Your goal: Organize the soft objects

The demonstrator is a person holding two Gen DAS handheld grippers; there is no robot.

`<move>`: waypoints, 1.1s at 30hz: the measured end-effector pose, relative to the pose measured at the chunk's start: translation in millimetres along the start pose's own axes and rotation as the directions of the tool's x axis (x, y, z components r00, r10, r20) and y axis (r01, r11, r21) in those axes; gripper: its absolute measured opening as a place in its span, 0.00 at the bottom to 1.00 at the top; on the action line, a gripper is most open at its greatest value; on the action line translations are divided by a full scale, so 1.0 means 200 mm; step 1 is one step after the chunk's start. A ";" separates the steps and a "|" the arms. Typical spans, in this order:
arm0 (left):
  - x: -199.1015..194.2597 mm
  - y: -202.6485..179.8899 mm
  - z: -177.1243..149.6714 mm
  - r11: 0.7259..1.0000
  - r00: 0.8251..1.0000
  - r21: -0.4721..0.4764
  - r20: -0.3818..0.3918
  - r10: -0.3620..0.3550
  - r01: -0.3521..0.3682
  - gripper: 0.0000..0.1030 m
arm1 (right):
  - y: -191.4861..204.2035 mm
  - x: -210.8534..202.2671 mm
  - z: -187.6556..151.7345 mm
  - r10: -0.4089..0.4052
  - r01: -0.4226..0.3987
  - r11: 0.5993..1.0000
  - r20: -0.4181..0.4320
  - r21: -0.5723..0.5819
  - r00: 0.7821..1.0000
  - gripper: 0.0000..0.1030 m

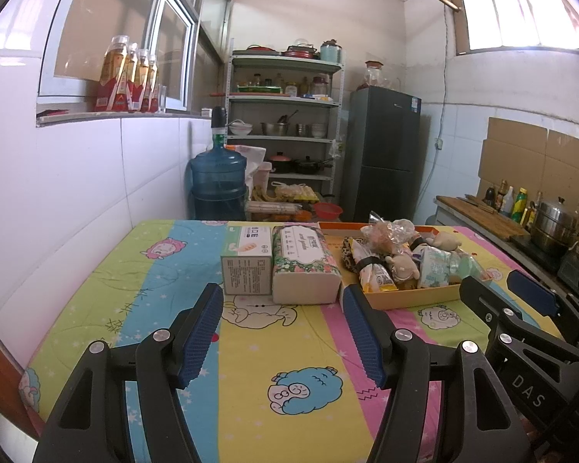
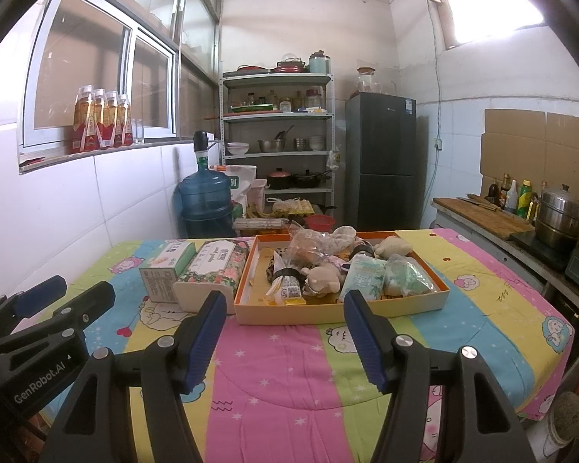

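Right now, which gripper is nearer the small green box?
Left. The left gripper sits just before the green box; the right gripper faces the orange tray, farther right.

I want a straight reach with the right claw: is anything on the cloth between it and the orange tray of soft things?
Nothing visible. The right claw, open, faces the shallow orange cardboard tray across bare striped cartoon cloth. The floral tissue pack sits left of the tray, off that line.

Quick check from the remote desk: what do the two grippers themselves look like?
Both match: the left gripper and right gripper have black angular linkage arms with silver rivets and blue ribbed pads on the fingers. White lettering reads "GenRobot.AI" and "DAS". No cables visible.
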State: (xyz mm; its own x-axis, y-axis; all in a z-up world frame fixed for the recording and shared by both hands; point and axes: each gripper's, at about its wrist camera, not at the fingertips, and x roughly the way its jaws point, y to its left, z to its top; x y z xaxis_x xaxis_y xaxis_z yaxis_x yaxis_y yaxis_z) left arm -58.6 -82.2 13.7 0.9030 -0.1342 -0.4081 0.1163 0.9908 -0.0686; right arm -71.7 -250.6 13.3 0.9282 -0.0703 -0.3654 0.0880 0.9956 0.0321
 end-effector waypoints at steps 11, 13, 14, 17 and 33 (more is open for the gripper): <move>0.00 0.00 0.00 1.000 1.000 0.000 0.001 0.000 0.000 0.64 | 0.00 0.00 0.00 0.000 0.000 1.000 -0.001 0.001 1.000 0.61; 0.00 0.00 0.00 1.000 1.000 0.000 0.000 0.000 0.000 0.64 | 0.00 0.00 0.00 0.000 0.000 1.000 -0.001 0.001 1.000 0.61; 0.00 0.00 0.00 1.000 1.000 0.000 0.000 0.000 0.000 0.64 | 0.00 0.00 0.00 0.000 0.000 1.000 -0.002 0.002 1.000 0.61; 0.00 0.00 0.00 1.000 1.000 0.000 0.000 0.000 0.000 0.64 | 0.00 0.00 0.00 0.000 0.000 1.000 -0.002 0.001 1.000 0.61; 0.01 0.01 0.00 1.000 1.000 0.002 -0.003 0.002 -0.002 0.64 | 0.02 0.01 0.00 0.001 -0.001 1.000 -0.002 0.004 1.000 0.61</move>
State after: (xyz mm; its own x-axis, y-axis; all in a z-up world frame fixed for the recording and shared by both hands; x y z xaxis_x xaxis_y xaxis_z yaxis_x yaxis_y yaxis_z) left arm -57.5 -81.3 13.2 0.9018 -0.1323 -0.4114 0.1154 0.9911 -0.0657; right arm -70.2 -247.4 12.5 0.9274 -0.0694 -0.3677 0.0889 0.9954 0.0361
